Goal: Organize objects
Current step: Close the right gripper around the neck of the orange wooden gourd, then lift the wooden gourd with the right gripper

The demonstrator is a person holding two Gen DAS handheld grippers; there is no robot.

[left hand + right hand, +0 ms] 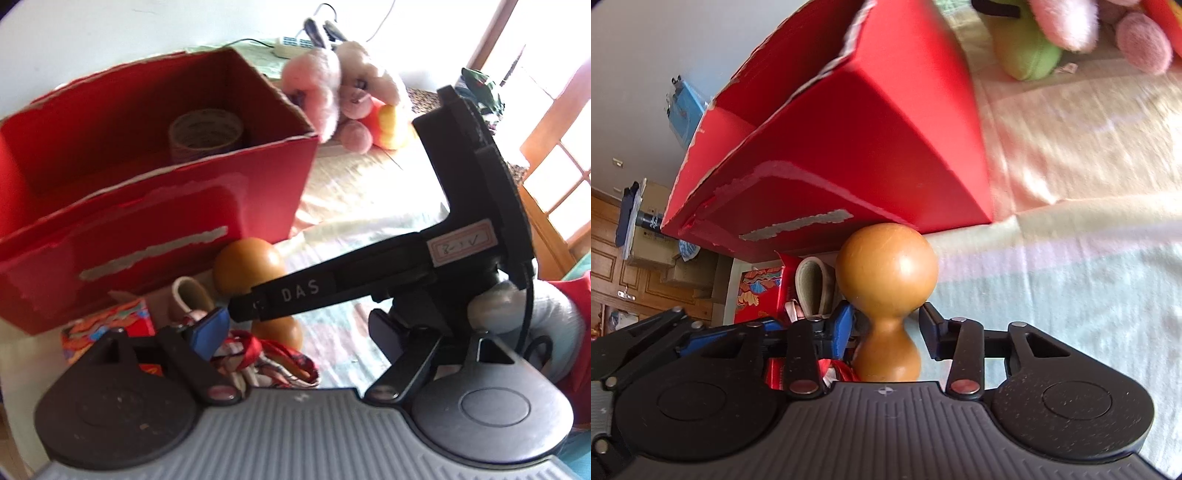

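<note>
A brown wooden gourd (886,269) stands on the bedspread in front of a red cardboard box (147,206). My right gripper (886,326) is open, and its fingers straddle the gourd's narrow neck with small gaps on both sides. In the left wrist view the gourd (247,266) shows behind the right gripper's black finger (295,291), which reaches in from the right. My left gripper (295,332) is open wide just left of it, over a red ribbon bundle (258,354). A tape roll (205,133) lies inside the box.
A small patterned red box (107,328) and a cream looped item (188,299) sit by the big box's front. A pink plush rabbit (340,96) and a green plush (1027,51) lie further back on the pastel bedspread (1071,277). Wooden cabinets stand at the left.
</note>
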